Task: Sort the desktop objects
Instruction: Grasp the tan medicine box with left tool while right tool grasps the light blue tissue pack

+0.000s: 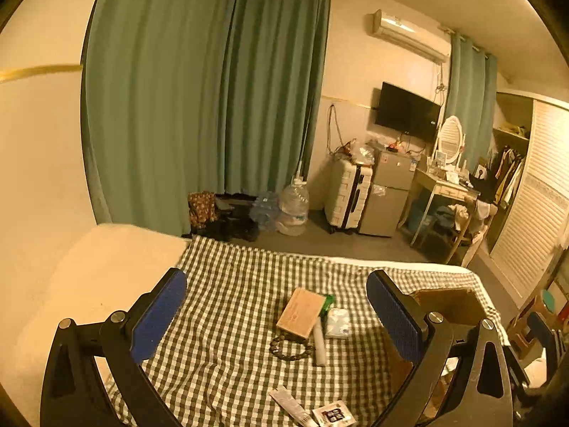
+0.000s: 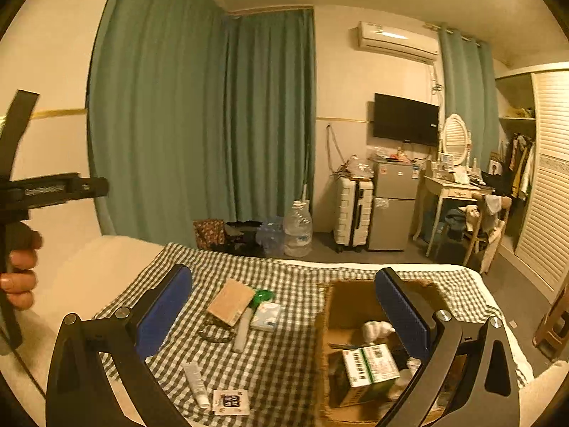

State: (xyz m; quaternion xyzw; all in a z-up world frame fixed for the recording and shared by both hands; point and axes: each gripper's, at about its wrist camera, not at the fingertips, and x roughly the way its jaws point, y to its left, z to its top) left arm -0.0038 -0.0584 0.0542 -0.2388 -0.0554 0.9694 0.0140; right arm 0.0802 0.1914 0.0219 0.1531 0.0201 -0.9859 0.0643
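My left gripper (image 1: pixel 277 277) stands open over the green checked cloth (image 1: pixel 231 284), nothing between its blue pads. Ahead of it lie a brown flat box (image 1: pixel 300 311), a green packet (image 1: pixel 329 301), a tissue pack (image 1: pixel 338 322), a white bottle (image 1: pixel 319 343) and a bead bracelet (image 1: pixel 290 347). Nearer lie a tube (image 1: pixel 290 407) and a sachet (image 1: pixel 334 414). My right gripper (image 2: pixel 284 274) is open and empty, its right finger over an open cardboard box (image 2: pixel 355 291). In that box sit a green-white carton (image 2: pixel 370 366) and a white lump (image 2: pixel 377 329).
A hand (image 2: pixel 17 270) holding the left gripper's handle shows at the left edge of the right wrist view. The cloth covers a bed; its bare cream part (image 1: pixel 106 270) is to the left. Beyond the far edge are a water jug (image 2: pixel 298 229), suitcase (image 2: pixel 354 210) and small fridge (image 2: pixel 393 203).
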